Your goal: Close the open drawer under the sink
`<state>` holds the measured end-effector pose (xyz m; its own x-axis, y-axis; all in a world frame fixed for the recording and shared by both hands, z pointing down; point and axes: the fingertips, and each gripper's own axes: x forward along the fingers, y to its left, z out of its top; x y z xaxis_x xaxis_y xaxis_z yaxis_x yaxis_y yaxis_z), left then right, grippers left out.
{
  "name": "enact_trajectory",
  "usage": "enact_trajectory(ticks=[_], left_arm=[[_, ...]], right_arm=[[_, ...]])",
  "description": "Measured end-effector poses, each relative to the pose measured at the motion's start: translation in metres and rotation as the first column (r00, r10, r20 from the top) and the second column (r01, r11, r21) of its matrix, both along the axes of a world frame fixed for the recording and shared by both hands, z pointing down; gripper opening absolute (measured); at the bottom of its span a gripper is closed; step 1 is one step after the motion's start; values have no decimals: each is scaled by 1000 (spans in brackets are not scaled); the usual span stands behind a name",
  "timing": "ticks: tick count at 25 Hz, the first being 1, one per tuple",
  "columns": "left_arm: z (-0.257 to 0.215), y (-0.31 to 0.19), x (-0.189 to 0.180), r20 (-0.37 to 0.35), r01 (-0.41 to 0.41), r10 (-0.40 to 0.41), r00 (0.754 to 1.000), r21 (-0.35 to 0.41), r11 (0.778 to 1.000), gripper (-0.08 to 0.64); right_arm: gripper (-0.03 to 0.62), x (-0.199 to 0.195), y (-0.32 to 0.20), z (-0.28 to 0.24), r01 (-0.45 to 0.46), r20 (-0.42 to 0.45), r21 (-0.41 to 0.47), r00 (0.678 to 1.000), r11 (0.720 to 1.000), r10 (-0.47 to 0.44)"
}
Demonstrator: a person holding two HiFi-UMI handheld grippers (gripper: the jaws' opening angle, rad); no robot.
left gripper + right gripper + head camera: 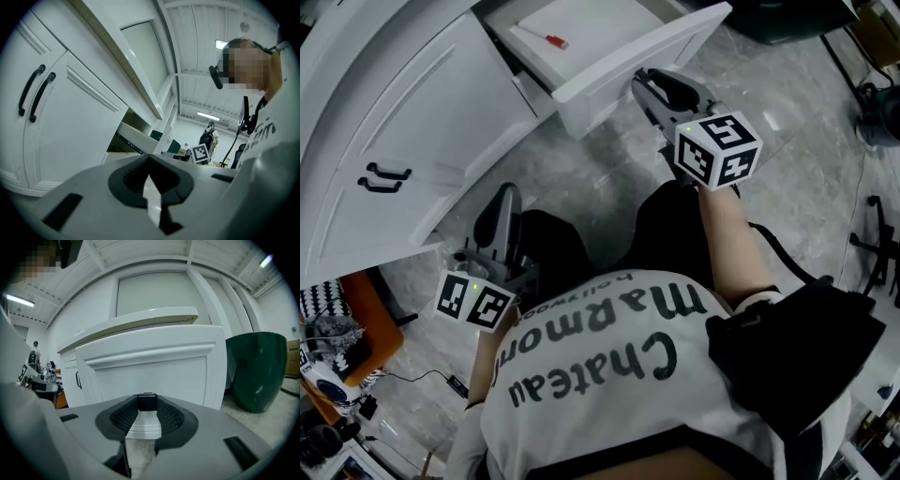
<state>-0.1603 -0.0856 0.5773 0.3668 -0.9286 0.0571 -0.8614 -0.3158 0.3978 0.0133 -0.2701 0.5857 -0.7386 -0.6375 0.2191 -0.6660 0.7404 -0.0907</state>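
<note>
We see the white cabinet (403, 122) filling the head view from 9 to 11 o'clock. Its drawer (628, 70) stands pulled out at 12, front panel running 8 to 2 o'clock. Our right gripper (645, 86), jaws apart and empty, sits just beside that panel, which lies at its 11 o'clock. The left gripper (506, 202), jaws together, hangs well apart at 7.

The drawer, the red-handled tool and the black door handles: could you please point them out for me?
drawer (596, 100), head view, on its white front panel.
red-handled tool (554, 41), head view, on its red handle.
black door handles (389, 172), head view, on the upper handle's bar.
</note>
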Motion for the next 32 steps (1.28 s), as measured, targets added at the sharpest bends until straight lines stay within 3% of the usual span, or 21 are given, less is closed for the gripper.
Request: enact_trajectory(ticks=[4,13,32], left_arm=[[0,1,-14,-8,24,-24,1000,-2,1000,8],[8,17,-21,-16,62,-62,998,-6,998,8],[12,43,-45,-32,148,-148,989,-6,989,8]], right_arm=[[130,-20,-10,1,7,17,-29,1000,1000,-6],[130,-24,-17,1,-6,35,-38,999,999,7],[130,-54,-49,-2,-20,15,-66,1000,998,21]])
